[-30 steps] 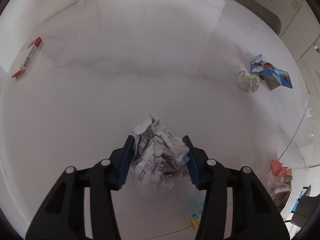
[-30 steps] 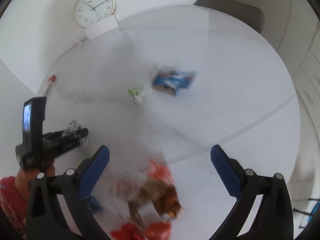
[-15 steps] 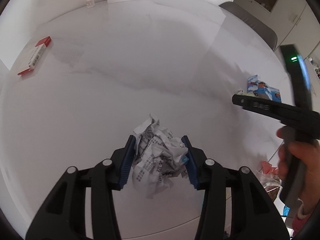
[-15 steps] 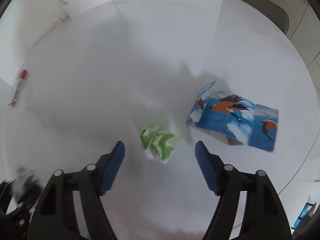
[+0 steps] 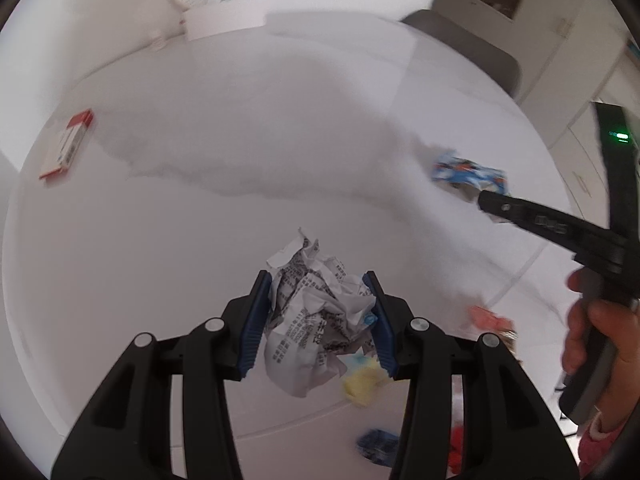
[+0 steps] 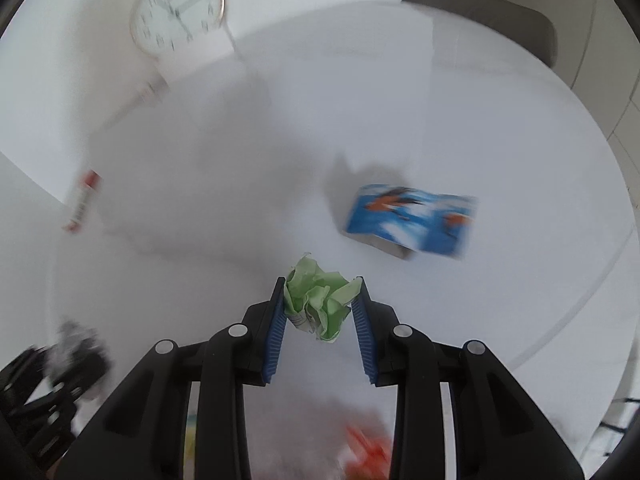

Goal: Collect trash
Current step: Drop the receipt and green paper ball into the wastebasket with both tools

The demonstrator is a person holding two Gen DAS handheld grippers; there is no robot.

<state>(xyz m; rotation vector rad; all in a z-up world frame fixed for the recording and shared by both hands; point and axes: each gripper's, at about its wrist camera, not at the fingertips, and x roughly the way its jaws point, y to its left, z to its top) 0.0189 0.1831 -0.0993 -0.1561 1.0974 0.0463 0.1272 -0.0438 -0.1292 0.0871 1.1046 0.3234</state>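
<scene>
My left gripper [image 5: 318, 282] is shut on a crumpled printed paper ball [image 5: 318, 312] and holds it above the white round table [image 5: 200, 184]. My right gripper [image 6: 320, 286] is shut on a crumpled green paper ball [image 6: 318, 304], lifted over the table [image 6: 500, 128]. The right gripper also shows in the left wrist view [image 5: 552, 228], held by a hand at the right. A blue printed carton [image 6: 412, 220] lies on the table beyond the green ball; it also shows in the left wrist view [image 5: 468, 172].
A red and white box [image 5: 66, 144] lies at the table's far left. A clock [image 6: 176, 10] stands at the back. A grey chair [image 6: 492, 20] is behind the table. Blurred red, yellow and blue trash [image 5: 360, 388] lies below the table's near edge.
My right gripper moved from the table's edge to the green paper ball, closed on it and lifted it. My left gripper kept hold of the printed paper and tilted upward.
</scene>
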